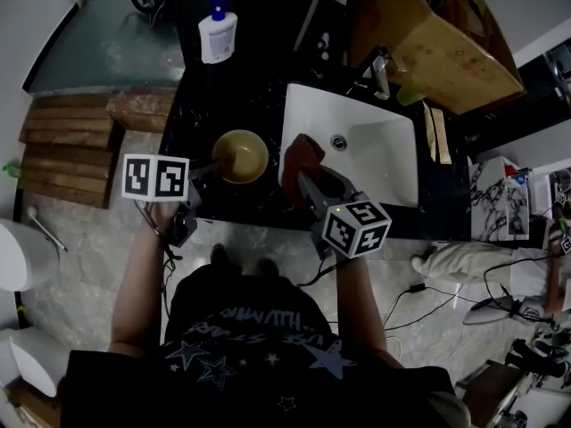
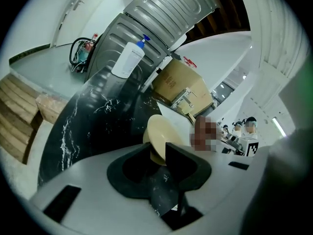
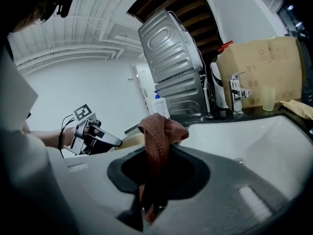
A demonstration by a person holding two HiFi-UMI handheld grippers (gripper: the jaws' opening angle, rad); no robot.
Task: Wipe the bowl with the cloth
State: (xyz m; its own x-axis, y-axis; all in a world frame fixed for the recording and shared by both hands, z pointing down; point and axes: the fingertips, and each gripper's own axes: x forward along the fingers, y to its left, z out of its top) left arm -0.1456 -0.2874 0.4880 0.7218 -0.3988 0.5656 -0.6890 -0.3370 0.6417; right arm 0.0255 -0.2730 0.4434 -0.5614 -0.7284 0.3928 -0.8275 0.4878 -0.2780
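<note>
The left gripper has its jaws clamped on the near rim of the bowl, which sits on the black table just left of the sink. The left gripper view seems to show the bowl tipped up on that rim, its hollow turned toward the sink; this grip looks meant to steady the bowl and present its inside for wiping. The right gripper pinches the cloth between its 2 jaws, with the bunched top poking out above them and a tail hanging below. It hovers at the sink's left edge, just beside the bowl, and I cannot tell whether cloth and bowl touch. Wiping looks about to start rather than under way.

The bowl is round, smooth and cream-coloured with a thin rim, probably glazed or plastic, so it may slip in a hard pinch. The cloth is rust-red with a ribbed, knitted weave, soft and folded on itself. The table is glossy black stone veined with white; the sink is a plain white rectangle
</note>
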